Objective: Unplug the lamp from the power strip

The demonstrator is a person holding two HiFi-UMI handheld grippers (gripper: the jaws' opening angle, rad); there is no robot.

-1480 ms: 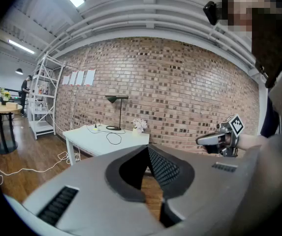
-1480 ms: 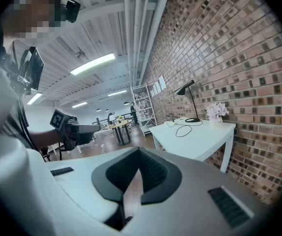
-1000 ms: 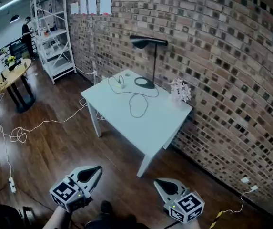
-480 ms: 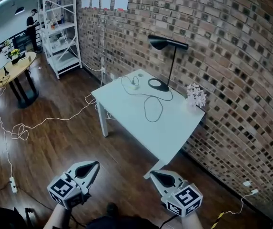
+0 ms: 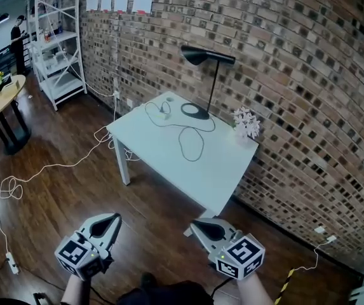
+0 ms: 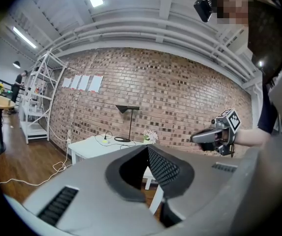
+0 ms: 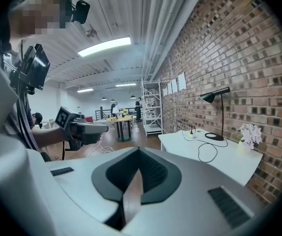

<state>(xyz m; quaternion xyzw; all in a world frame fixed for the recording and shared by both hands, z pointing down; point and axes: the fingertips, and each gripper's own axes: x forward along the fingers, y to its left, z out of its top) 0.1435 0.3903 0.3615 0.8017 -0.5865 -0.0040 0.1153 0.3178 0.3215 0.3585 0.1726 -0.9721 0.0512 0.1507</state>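
Left gripper [image 5: 112, 220] and right gripper [image 5: 198, 225] are hovering over the floor, well short of the counter [image 5: 223, 170], both fingers pressed together, empty. Lamp [image 5: 195, 110] is sitting by the brick wall, cord [image 5: 191, 146] looping to the power strip [image 5: 163, 111].

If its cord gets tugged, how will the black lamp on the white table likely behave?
The lamp looks tippy: thin stem, shade jutting sideways over a small round base. Its cord lies in slack loops on the table, so it is probably floppy and should absorb a gentle pull first.
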